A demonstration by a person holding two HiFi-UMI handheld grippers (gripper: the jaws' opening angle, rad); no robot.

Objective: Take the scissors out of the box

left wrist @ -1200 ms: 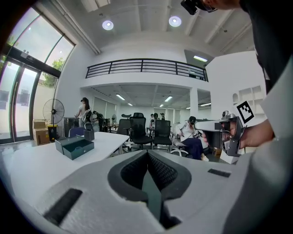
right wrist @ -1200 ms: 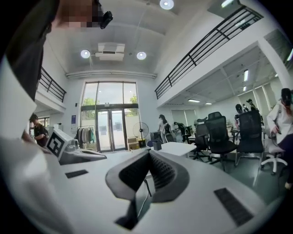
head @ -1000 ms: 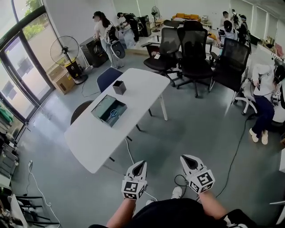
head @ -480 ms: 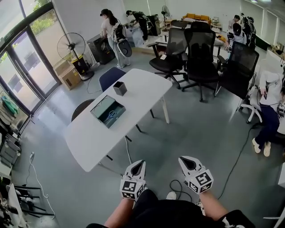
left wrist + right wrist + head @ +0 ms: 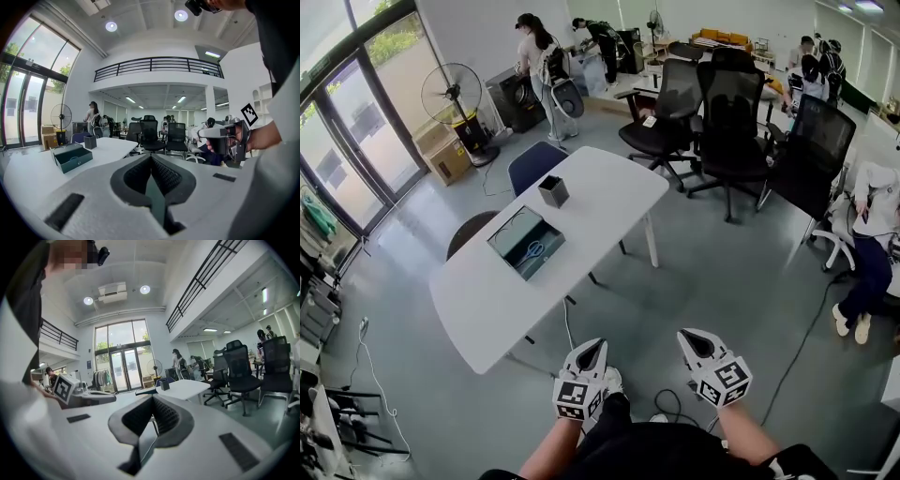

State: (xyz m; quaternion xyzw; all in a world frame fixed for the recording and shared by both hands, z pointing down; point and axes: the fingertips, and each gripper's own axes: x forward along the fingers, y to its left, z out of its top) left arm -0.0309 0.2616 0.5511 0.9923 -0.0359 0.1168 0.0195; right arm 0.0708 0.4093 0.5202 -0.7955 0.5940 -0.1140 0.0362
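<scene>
A dark green open box (image 5: 514,236) lies on the white table (image 5: 600,183), with blue-handled scissors (image 5: 534,250) inside it. Both grippers hang over the grey floor, well short of the table. My left gripper (image 5: 593,348) and right gripper (image 5: 695,338) are shut with nothing between their jaws. In the left gripper view the box (image 5: 72,156) is far ahead of the left gripper (image 5: 151,160), at the left. From the right gripper (image 5: 153,402) the box (image 5: 146,391) shows only as a thin dark edge on the distant table.
A black pen cup (image 5: 552,190) stands on the table beyond the box. A blue chair (image 5: 532,163) and a dark stool (image 5: 467,231) stand at the table's far side. Black office chairs (image 5: 727,112), a standing fan (image 5: 454,96) and people fill the back. A cable (image 5: 802,323) trails across the floor.
The person has walked forward: the floor has slid back under the grippers, and the table now sits a little lower and nearer in the head view. Both grippers stay shut in front of the body.
</scene>
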